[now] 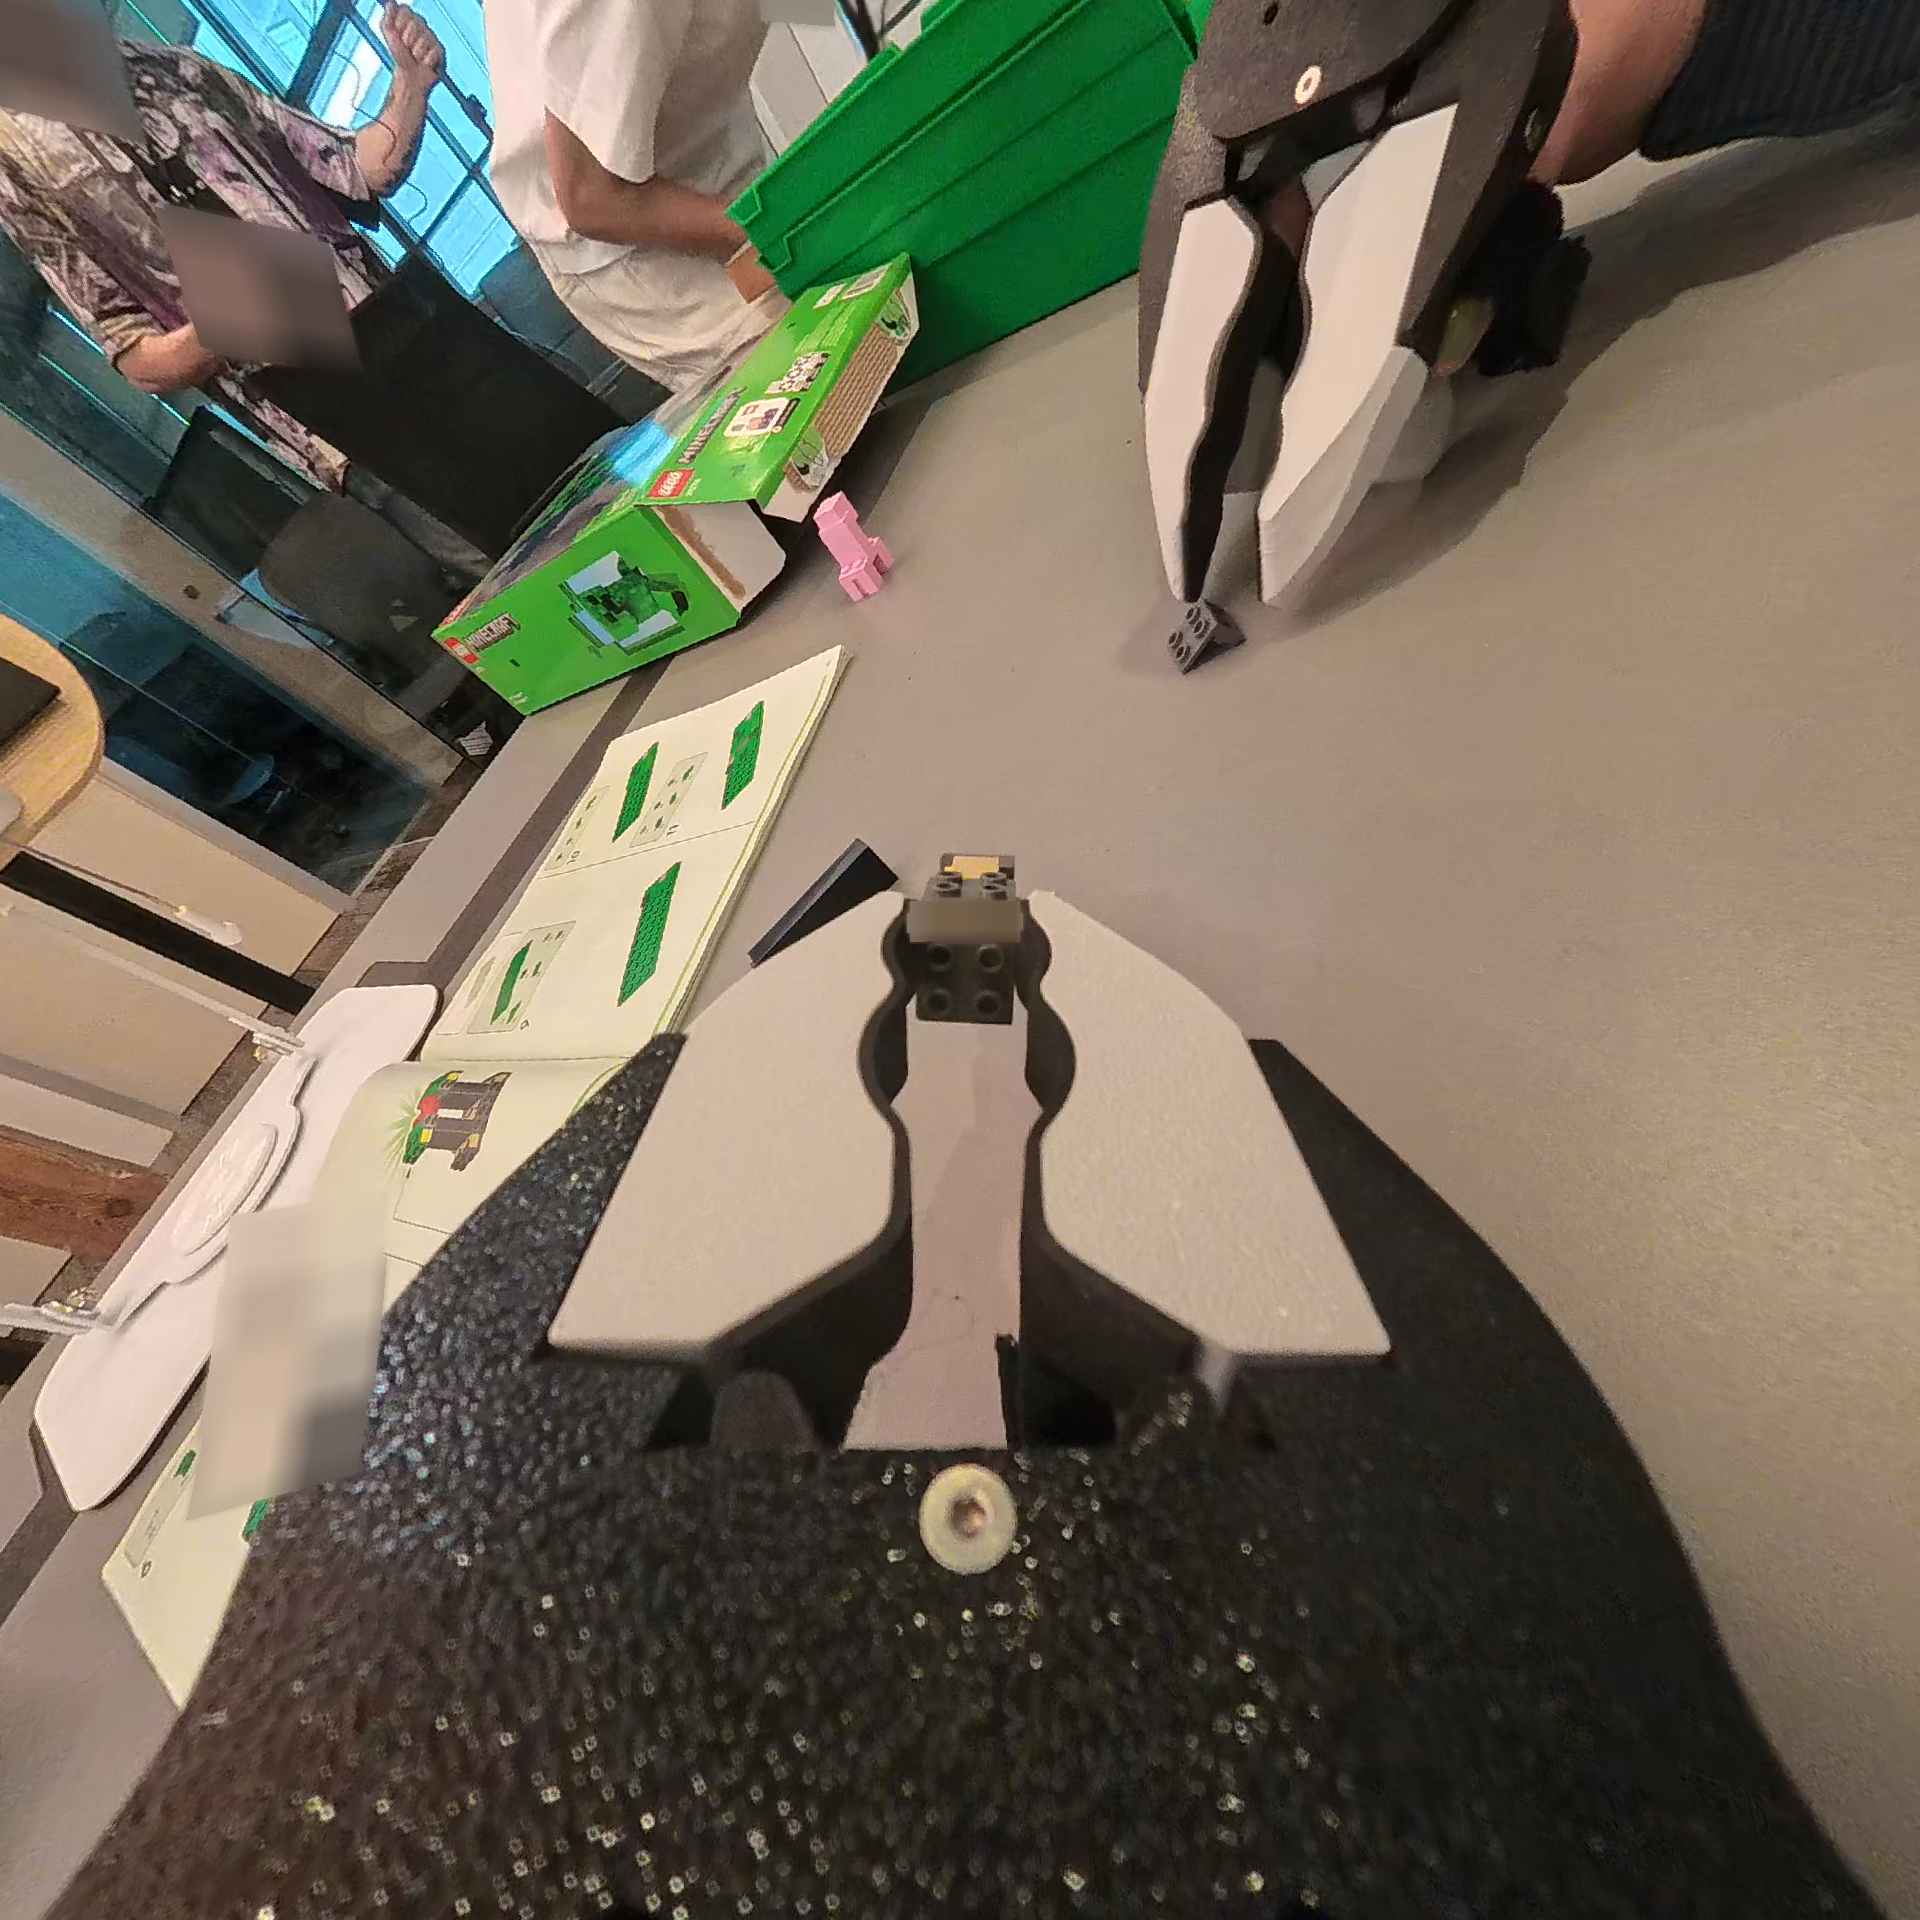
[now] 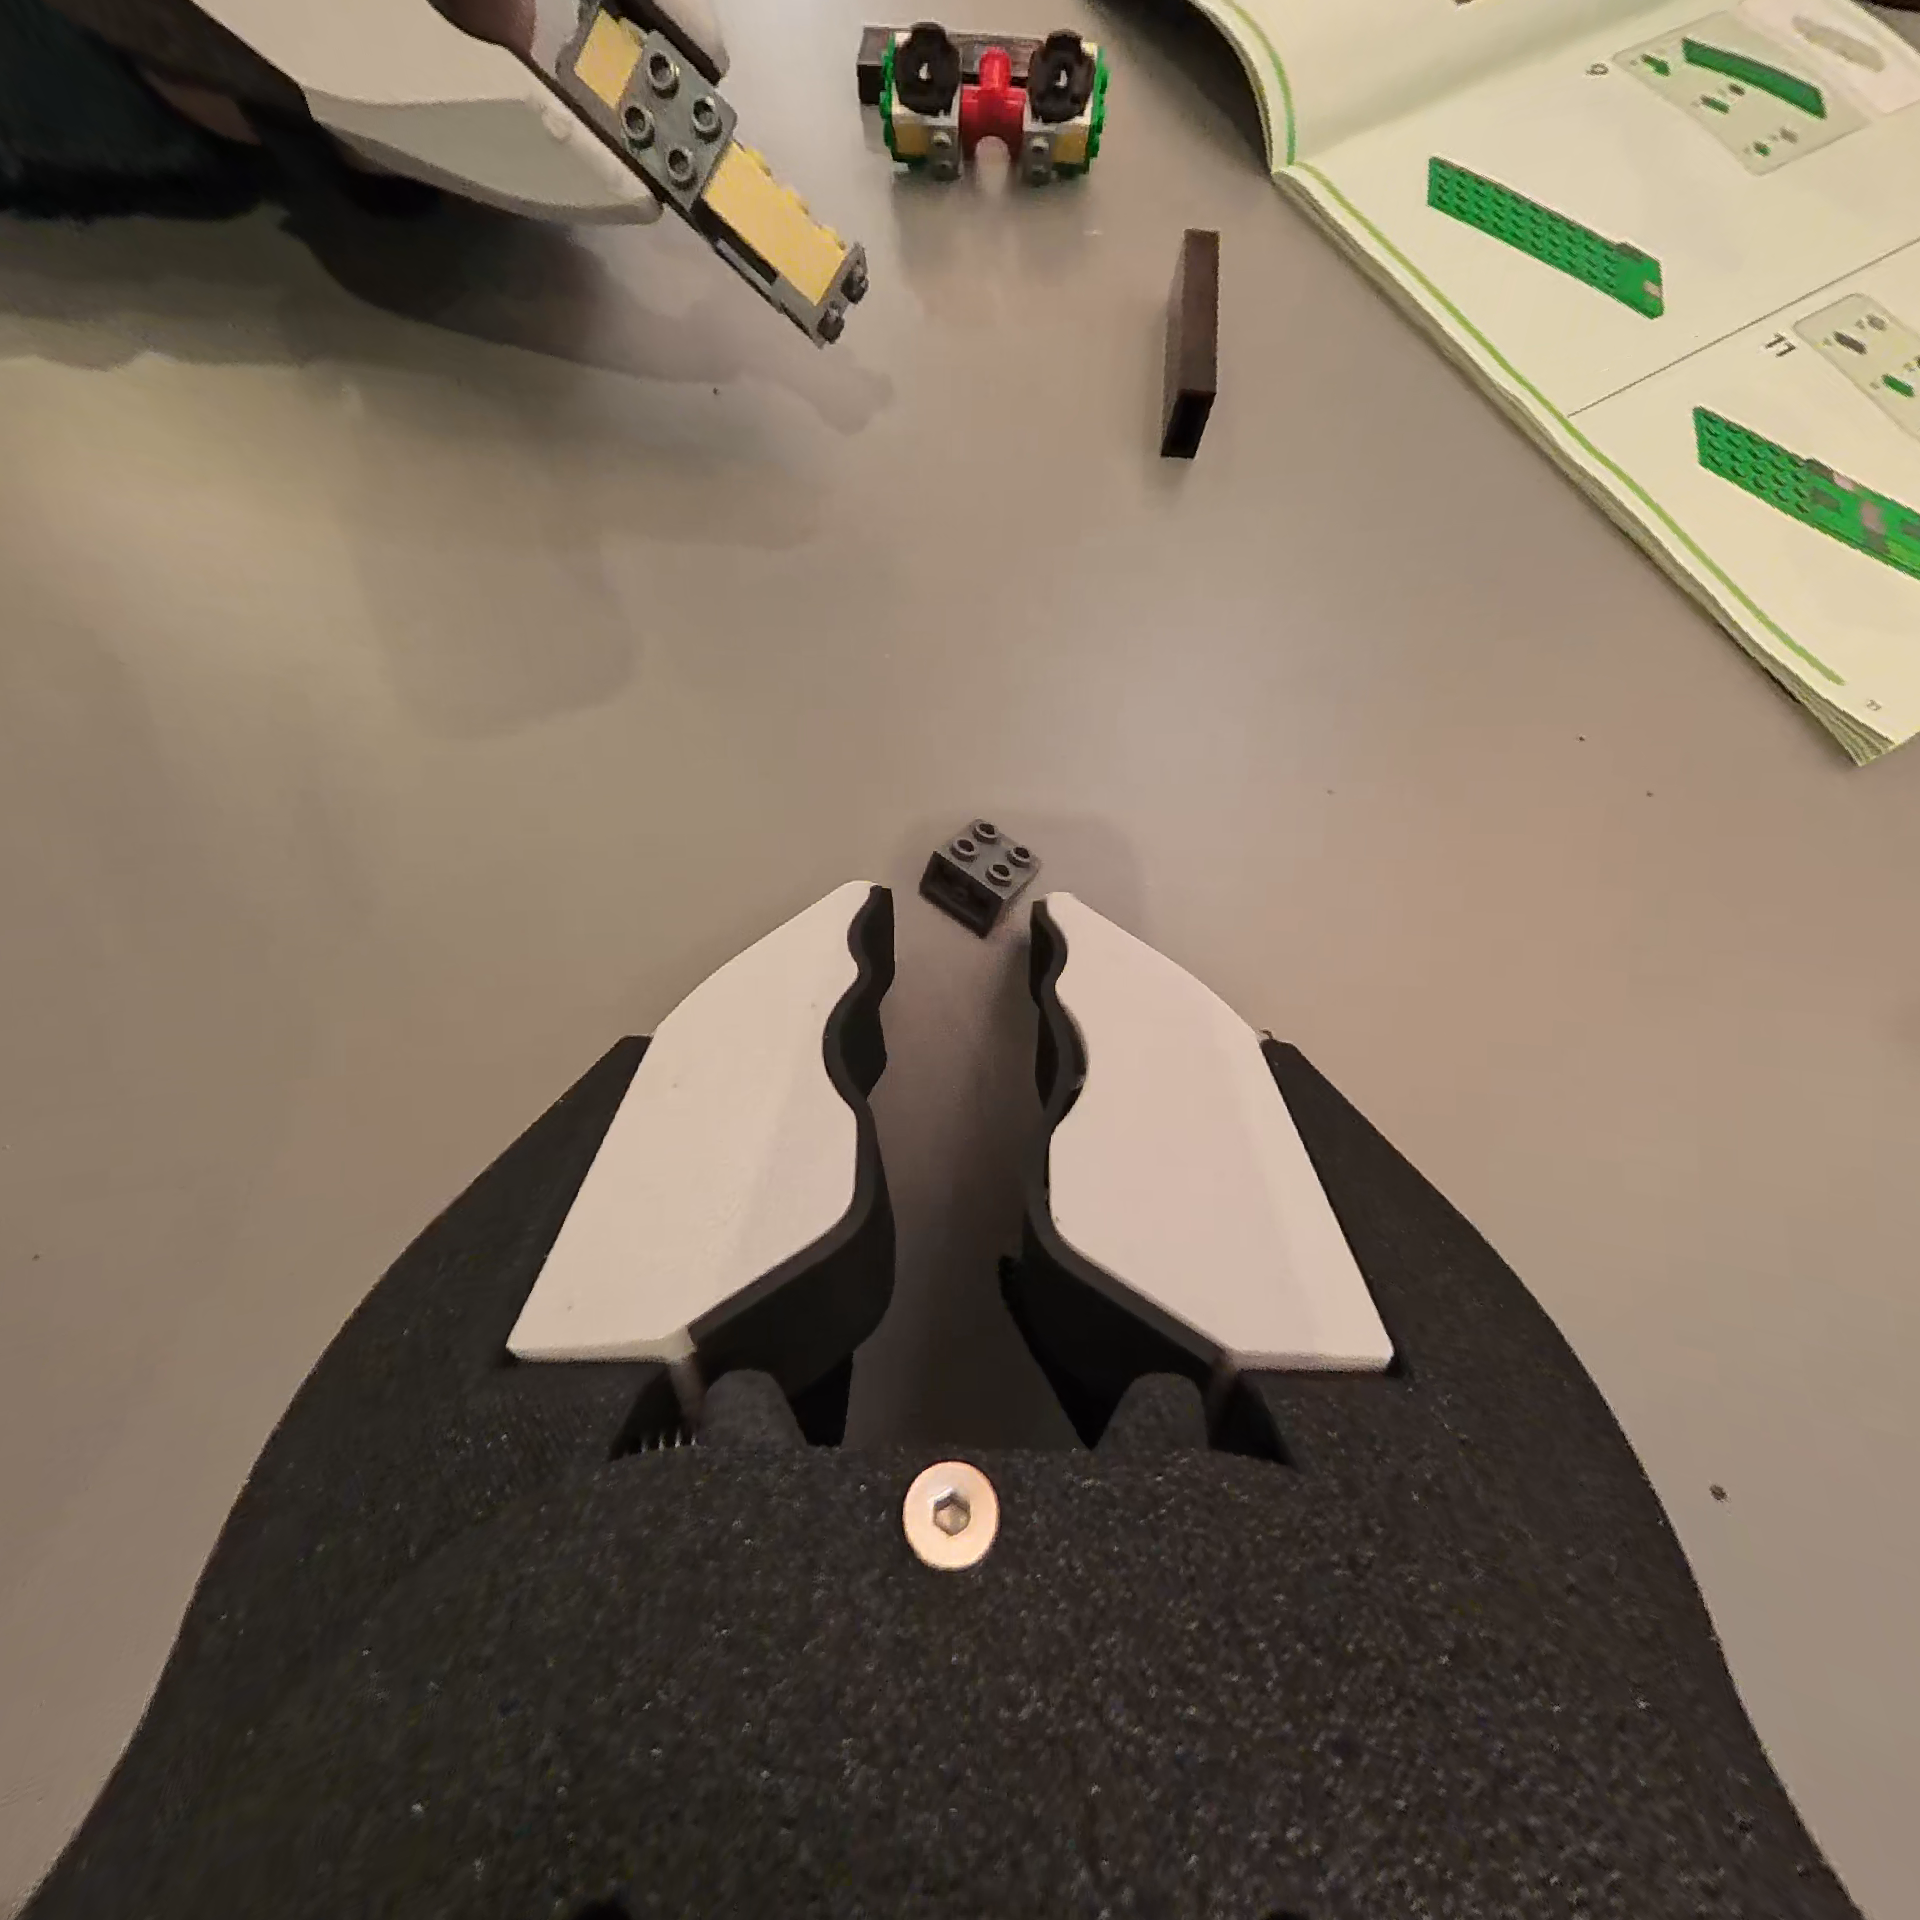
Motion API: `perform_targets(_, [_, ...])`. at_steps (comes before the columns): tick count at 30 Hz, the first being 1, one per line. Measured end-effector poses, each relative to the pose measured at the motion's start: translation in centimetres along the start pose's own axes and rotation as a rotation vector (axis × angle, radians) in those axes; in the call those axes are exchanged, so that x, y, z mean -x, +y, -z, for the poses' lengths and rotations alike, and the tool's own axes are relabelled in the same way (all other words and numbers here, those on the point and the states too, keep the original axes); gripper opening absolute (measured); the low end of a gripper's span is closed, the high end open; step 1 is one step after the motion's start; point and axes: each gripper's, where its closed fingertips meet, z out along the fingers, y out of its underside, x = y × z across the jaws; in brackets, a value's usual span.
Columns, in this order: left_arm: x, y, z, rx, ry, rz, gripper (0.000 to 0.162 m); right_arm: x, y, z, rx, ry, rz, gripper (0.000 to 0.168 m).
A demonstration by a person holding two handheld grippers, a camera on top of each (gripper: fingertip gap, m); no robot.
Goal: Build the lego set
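My left claw (image 1: pixel 964 940) is clamped on a small brick stack (image 1: pixel 966 956): dark grey studded blocks with tan pieces in it. From the right wrist view the stack (image 2: pixel 727 197) sticks out past the fingertips, held up off the grey table (image 2: pixel 520 675).

My right claw (image 2: pixel 961 920) has its fingers parted with nothing between them. Its tips sit just behind a loose dark grey four-stud brick (image 2: pixel 980 873) lying tilted on the table. In the left wrist view the same brick (image 1: pixel 1203 632) lies at the tips of the right claw (image 1: pixel 1226 592), touching or nearly so, can't tell which.

Other parts of the set:
- wheeled piece (image 2: pixel 985 104) with a red middle, black knobs and green edges, far side of the table
- long black piece (image 2: pixel 1192 343) lying flat near the open instruction booklet (image 2: pixel 1621 343)
- booklet pages show green plates
- small pink figure (image 1: pixel 857 551) standing beside the green set box (image 1: pixel 665 551), which lies with its flap open
- green bins (image 1: pixel 966 177) stacked behind the box

Two people stand past the table edge.
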Motion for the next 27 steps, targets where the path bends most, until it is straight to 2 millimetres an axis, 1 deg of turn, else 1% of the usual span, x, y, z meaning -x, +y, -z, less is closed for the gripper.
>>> perform_targets(3, [0.0, 0.0, 0.0, -0.003, 0.000, 0.004, 0.017, -0.2, -0.4, 0.3, -0.036, 0.013, -0.007, 0.025])
perform_targets(7, [0.0, -0.1, 0.0, -0.003, 0.004, 0.002, 0.017, -0.5, -1.5, 0.9, -0.121, 0.023, 0.009, 0.024])
perform_targets(9, [-0.1, -0.1, 0.0, -0.007, 0.009, 0.003, 0.017, -0.2, -2.0, 1.1, -0.152, 0.008, 0.007, 0.024])
perform_targets(12, [-0.2, -0.2, 0.0, -0.009, 0.020, 0.010, 0.017, 0.0, -2.0, 1.2, -0.139, 0.012, 0.031, 0.024])
perform_targets(14, [-0.3, -0.2, 0.0, -0.011, 0.026, 0.014, 0.017, 0.1, -1.9, 1.2, -0.113, 0.032, 0.093, 0.021])
perform_targets(17, [-0.4, -0.2, 0.0, -0.012, 0.039, 0.018, 0.017, 0.0, -1.6, 1.3, -0.039, 0.052, 0.188, 0.019])
perform_targets(20, [-0.8, -0.3, 0.0, -0.019, 0.058, 0.015, 0.017, 0.0, -1.4, 1.6, 0.056, 0.023, 0.265, 0.019])
perform_targets(23, [-0.9, -0.3, -0.1, -0.019, 0.068, 0.011, 0.017, -0.2, -1.0, 2.0, 0.210, -0.021, 0.337, 0.019])
perform_targets(25, [-1.0, -0.3, -0.1, -0.019, 0.069, 0.011, 0.017, -0.5, -1.0, 2.3, 0.305, -0.021, 0.448, 0.018])
perform_targets(27, [-1.0, -0.3, -0.1, -0.017, 0.072, 0.010, 0.017, -0.2, -1.4, 2.2, 0.364, -0.055, 0.542, 0.016])
